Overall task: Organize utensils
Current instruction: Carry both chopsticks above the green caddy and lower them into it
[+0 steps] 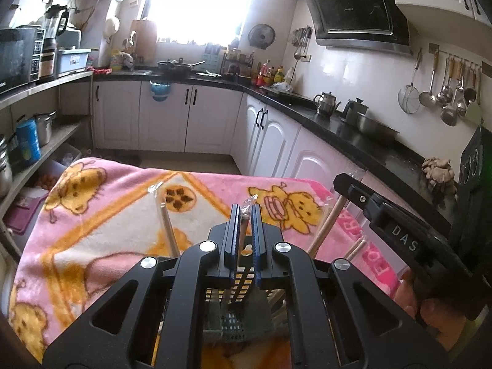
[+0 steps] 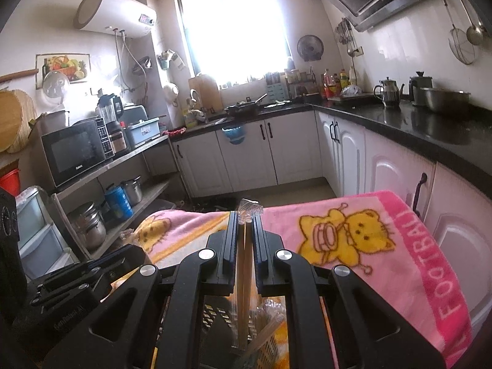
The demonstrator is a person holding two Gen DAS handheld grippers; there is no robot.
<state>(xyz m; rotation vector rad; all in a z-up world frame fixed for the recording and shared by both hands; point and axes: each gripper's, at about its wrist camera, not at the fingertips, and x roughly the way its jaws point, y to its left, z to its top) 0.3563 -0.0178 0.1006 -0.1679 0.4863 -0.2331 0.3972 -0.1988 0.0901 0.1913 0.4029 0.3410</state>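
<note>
Covering the table, a pink blanket (image 2: pixel 353 215) is lying under a slotted holder (image 1: pixel 236 323), directly below both tools. The right gripper (image 2: pixel 245 230) is pinching wrapped chopsticks (image 2: pixel 244 276), their long axis running straight down into the holder. The left gripper (image 1: pixel 245 215) is closing on another wrapped stick (image 1: pixel 243 230), likewise upright. Both are standing equally near the holder; more sticks (image 1: pixel 327 224) are leaning in it.

Home kitchen; range hood (image 1: pixel 356 9), microwave (image 2: pixel 77 150), hanging ladles (image 1: pixel 452 92), white cabinets (image 2: pixel 246 156), black countertop (image 1: pixel 353 129)
</note>
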